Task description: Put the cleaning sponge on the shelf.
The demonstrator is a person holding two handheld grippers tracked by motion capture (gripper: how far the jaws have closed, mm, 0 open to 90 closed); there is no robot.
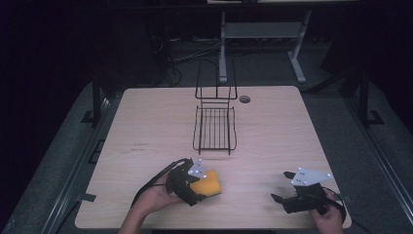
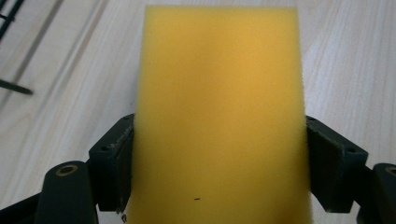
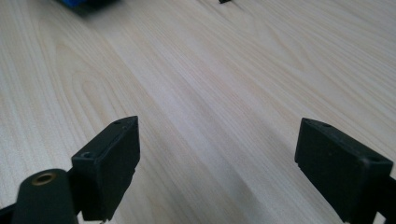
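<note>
**Sponge clamped in my left claw, near the worktop's front edge**

The sponge (image 1: 207,185) is sitting in my left claw (image 1: 198,189), close to the front edge of the worktop (image 1: 156,126) and a little left of its middle. In the left gripper view the two jaws are pressing its long sides, and the yellow foam (image 2: 219,112) is reaching well out beyond them.

What I am worrying about: the foam is soft, so it could be giving under the pinch and twisting or sliding out if I swing it quickly. Its free end is sticking out far enough that it could be catching on the wire basket (image 1: 215,127), which is standing well apart, toward the middle of the worktop's far half, if that is where I am taking it.

My right claw (image 1: 286,187) is hovering near the front right corner, jaws wide apart, holding nothing and touching nothing; bare wood (image 3: 201,93) is lying between them.
</note>
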